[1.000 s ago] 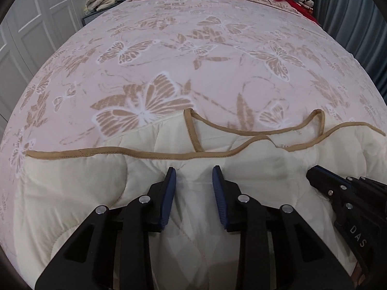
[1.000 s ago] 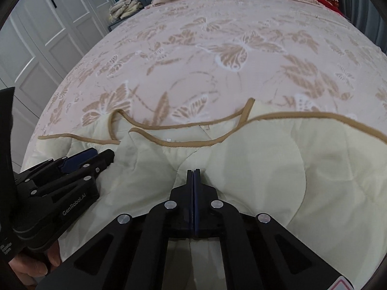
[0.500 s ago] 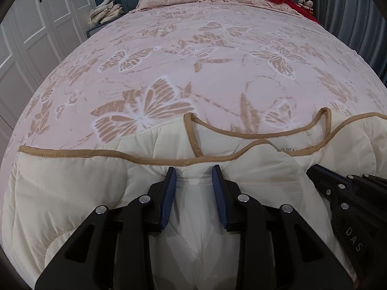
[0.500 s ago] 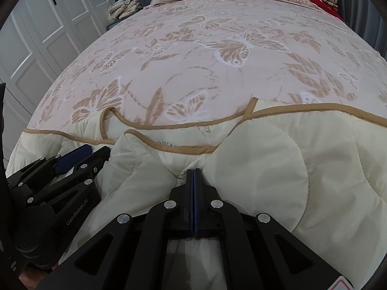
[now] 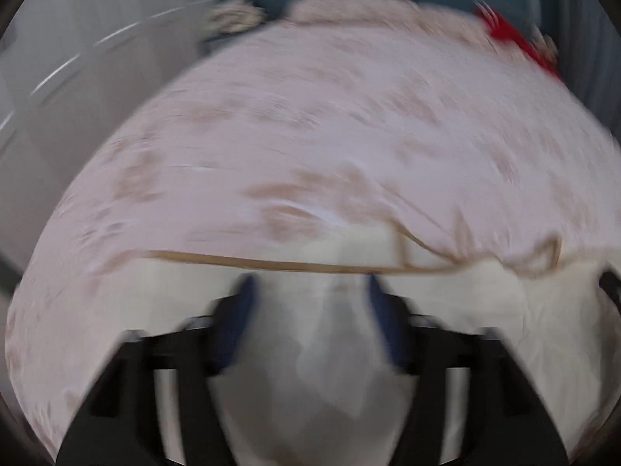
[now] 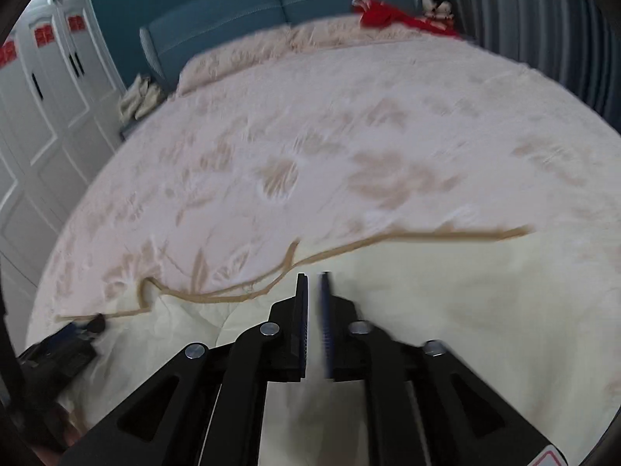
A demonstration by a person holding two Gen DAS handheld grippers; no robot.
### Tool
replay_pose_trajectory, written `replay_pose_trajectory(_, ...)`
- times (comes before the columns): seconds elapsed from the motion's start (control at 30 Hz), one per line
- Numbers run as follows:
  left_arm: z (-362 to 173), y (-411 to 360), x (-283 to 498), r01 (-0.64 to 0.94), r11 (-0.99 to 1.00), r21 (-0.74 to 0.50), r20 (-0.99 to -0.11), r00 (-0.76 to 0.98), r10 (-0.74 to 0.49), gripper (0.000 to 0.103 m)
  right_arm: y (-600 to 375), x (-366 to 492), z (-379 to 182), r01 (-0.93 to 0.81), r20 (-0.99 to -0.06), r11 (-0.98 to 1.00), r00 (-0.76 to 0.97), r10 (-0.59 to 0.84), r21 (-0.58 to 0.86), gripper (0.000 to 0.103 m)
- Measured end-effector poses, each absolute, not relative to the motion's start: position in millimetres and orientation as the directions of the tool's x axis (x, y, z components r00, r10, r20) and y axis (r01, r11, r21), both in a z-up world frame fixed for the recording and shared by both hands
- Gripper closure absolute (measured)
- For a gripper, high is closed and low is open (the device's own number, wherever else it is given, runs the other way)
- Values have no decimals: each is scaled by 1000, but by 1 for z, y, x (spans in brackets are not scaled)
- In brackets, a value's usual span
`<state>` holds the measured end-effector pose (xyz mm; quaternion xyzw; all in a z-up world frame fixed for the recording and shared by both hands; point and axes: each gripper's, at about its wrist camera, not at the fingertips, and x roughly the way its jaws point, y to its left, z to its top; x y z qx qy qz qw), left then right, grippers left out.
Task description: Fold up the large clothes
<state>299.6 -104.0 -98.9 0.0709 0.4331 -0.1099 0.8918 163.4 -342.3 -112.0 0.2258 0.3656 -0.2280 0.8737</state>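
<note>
My left gripper (image 5: 310,291) spreads its jaws wide over the cream quilted garment (image 6: 446,310) on the bed (image 6: 349,136); my right gripper (image 6: 314,291) shows jaws slightly parted.

Cream quilt (image 6: 446,310) with tan edging on a pink bedspread (image 6: 349,136) printed with tan butterflies.

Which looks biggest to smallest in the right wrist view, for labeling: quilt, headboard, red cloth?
1. quilt, by far
2. headboard
3. red cloth
The headboard and cloth sit far from the camera, so true sizes stay unsure.
</note>
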Motion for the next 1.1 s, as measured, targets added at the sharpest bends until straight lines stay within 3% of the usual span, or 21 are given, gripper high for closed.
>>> replay_pose_trajectory(0.13,-69,-27,275,199,979,-54,-798,581,-162,7,-316,118,-90,443,-776,870,619,-121,217,92)
replay_pose_trajectory(0.17,-69,-8,265,186,980,-69,-809,565,-164,7,-306,107,-91,416,-788,881,609,-86,226,90)
replay_pose_trajectory(0.23,-79,29,245,160,979,-125,-844,501,-190,6,-278,81,-97,374,-808,890,589,-11,260,67)
replay_pose_trajectory(0.27,-85,40,236,145,978,-148,-856,477,-200,6,-264,72,-101,365,-813,892,583,5,267,43)
replay_pose_trajectory(0.3,-98,58,224,108,976,-187,-876,430,-216,6,-248,62,-104,351,-812,897,584,13,267,36)
replay_pose_trajectory(0.43,-134,86,196,13,950,-311,-890,348,-296,6,-198,49,-113,290,-809,929,588,16,230,36)
replay_pose_trajectory(0.47,-137,89,192,-5,939,-343,-883,343,-321,6,-193,49,-113,285,-808,930,589,21,232,40)
replay_pose_trajectory(0.57,-143,87,187,-27,909,-416,-849,369,-378,6,-182,54,-119,269,-817,939,577,22,215,66)
replay_pose_trajectory(0.7,-147,71,192,4,886,-464,-823,368,-433,7,-183,59,-131,282,-833,936,553,19,208,84)
replay_pose_trajectory(0.8,-143,59,195,26,885,-466,-822,358,-443,25,-188,62,-146,304,-846,926,532,32,226,85)
replay_pose_trajectory(0.83,-140,56,195,36,878,-478,-816,353,-459,37,-189,62,-149,310,-845,921,533,37,236,85)
replay_pose_trajectory(0.97,-113,48,186,115,885,-450,-805,377,-458,67,-190,65,-156,317,-850,918,525,40,240,85)
replay_pose_trajectory(1.1,-75,39,170,193,881,-431,-782,408,-472,80,-195,68,-160,333,-847,902,527,62,273,86)
